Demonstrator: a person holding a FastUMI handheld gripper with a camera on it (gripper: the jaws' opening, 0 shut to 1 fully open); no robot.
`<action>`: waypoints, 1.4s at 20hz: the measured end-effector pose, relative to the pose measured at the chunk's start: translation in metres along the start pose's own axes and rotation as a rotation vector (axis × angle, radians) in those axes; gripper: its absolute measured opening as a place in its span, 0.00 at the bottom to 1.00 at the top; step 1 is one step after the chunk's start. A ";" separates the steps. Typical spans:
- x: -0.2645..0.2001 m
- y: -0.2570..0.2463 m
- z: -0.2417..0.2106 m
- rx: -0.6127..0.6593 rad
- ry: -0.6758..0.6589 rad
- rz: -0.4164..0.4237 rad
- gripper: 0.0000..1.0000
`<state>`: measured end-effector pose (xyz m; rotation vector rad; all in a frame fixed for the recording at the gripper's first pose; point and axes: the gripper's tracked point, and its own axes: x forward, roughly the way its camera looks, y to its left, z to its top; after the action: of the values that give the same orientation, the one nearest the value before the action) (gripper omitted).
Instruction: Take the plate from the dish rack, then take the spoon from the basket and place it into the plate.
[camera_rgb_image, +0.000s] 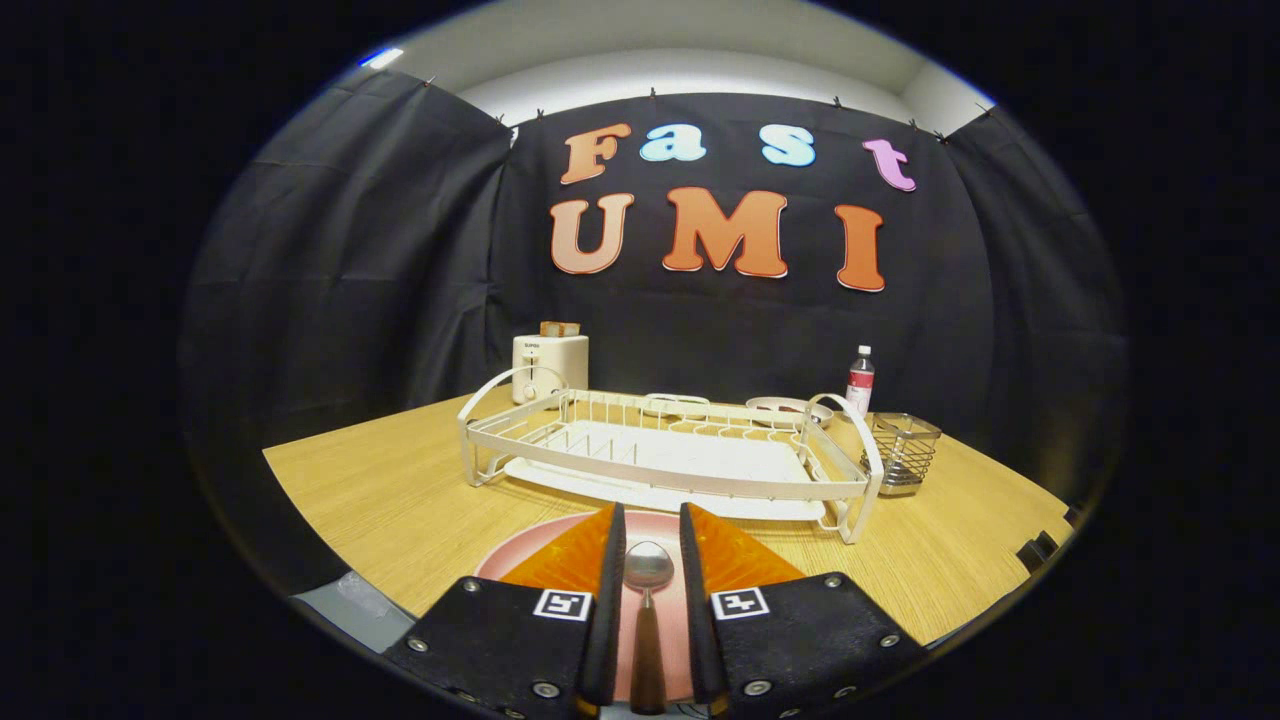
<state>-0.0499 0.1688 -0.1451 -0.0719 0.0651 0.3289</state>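
The spoon (647, 590) lies between the fingers of the gripper (650, 545), bowl forward, handle running back, over the pink plate (655, 525) on the table (400, 490). Whether the fingers press it, I cannot tell. Beyond stands the white dish rack (660, 450), the wire basket (903, 452) just beside it.

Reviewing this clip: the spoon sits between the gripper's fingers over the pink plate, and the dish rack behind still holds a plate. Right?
Not quite. In the gripper view the dish rack is empty. The spoon does sit between the gripper fingers, over the pink plate.
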 end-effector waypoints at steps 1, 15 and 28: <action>0.000 0.000 0.000 0.012 0.010 0.005 0.41; -0.003 -0.124 0.049 0.027 0.007 -0.134 0.98; 0.018 -0.275 0.083 0.116 -0.012 -0.284 0.97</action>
<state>0.0602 -0.0783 -0.0475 0.0357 0.0608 0.0413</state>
